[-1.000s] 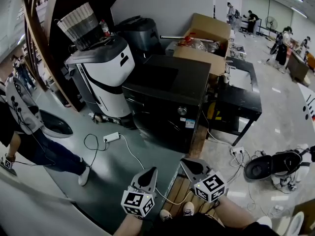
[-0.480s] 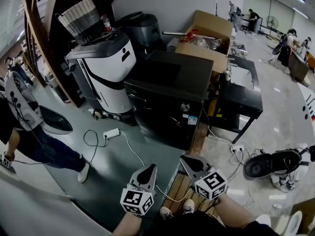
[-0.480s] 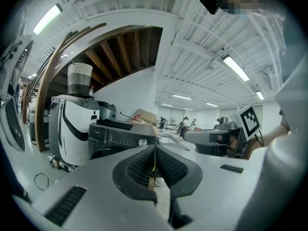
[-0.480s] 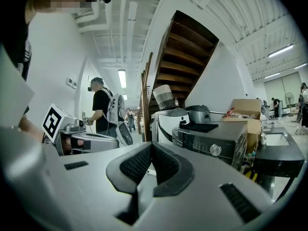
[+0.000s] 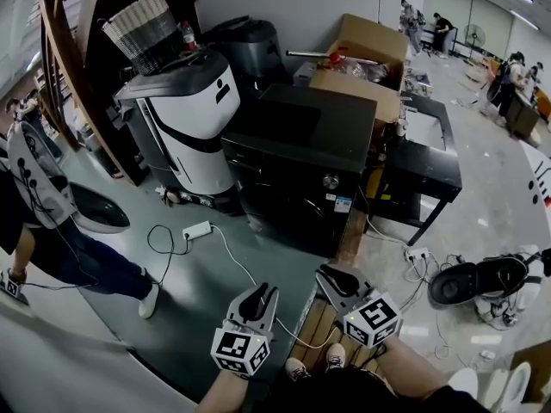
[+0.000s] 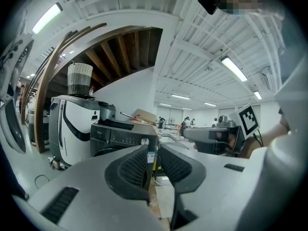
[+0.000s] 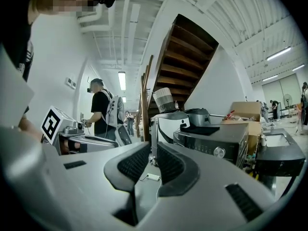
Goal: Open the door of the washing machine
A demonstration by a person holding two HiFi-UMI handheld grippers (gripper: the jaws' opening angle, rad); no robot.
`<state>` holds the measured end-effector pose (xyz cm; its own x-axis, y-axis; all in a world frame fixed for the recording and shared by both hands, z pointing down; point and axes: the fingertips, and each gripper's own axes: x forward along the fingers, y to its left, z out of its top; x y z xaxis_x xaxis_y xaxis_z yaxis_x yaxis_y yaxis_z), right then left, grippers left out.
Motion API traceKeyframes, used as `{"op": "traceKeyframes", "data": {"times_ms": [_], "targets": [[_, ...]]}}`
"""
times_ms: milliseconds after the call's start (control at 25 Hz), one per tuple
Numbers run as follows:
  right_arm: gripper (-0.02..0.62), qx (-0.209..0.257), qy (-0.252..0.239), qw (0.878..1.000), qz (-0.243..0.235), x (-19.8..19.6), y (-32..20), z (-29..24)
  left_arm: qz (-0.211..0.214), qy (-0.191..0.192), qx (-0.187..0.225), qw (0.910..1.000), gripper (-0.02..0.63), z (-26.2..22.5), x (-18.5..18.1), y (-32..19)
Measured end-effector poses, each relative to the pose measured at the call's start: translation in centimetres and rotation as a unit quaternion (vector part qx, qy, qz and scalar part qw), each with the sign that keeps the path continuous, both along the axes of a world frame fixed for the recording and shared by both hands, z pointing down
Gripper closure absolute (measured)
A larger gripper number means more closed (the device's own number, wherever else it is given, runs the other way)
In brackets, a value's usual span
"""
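1. The floor (image 5: 194,304) is smooth and grey-green, and it is paler on the right side of the head view. A white plug strip (image 5: 196,230) with a long white wire lies on it, left of the middle.
2. Brown wooden stairs (image 5: 53,67) go up in the upper left corner. A person (image 5: 43,218) stands at the left edge. More people are far off in the upper right.
3. The washing machine (image 5: 301,166) stands in the middle of the head view. It is black and boxy with a flat top. On its front are a shiny round knob (image 5: 331,181) and a small blue and white sticker (image 5: 344,203). Its door looks shut.
4. A white and black machine (image 5: 185,114) stands just left of it, with a basket (image 5: 142,31) on top. A cardboard box (image 5: 366,54) sits behind it. A black counter (image 5: 430,175) stands to its right.
5. The left hand-held gripper (image 5: 261,295) is at the bottom middle, well apart from the washing machine. Its jaws are opening, and nothing is between them.
6. The right hand-held gripper (image 5: 334,275) is just to the right of it, over some wooden planks (image 5: 320,329). Its jaws are opening a little too, and they hold nothing.
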<state>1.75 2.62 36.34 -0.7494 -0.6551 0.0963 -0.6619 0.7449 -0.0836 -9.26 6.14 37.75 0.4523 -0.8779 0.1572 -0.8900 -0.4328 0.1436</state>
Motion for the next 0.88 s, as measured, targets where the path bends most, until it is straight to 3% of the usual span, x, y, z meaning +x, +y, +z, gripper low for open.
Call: {"op": "traceKeyframes", "data": {"times_ms": [80,320,560,880], "targets": [[0.502,0.000,-0.002,1.000,0.005,-0.4,0.0,0.1,0.004,-0.002,0.000,1.0000,0.495,0.1,-0.5,0.0],[0.454,0.011,0.007,0.999,0.031,-1.2,0.0,0.1,0.029,-0.002,0.011,0.9995,0.431,0.3,-1.2,0.5],[0.423,0.025,0.006,0.999,0.042,-1.6,-0.4,-0.2,0.050,-0.005,0.019,0.9986,0.404,0.4,-1.5,0.5],[0.391,0.033,0.009,0.998,0.048,-1.7,-1.8,-0.1,0.047,0.001,0.035,0.9983,0.399,-0.4,-2.2,0.6]]}}
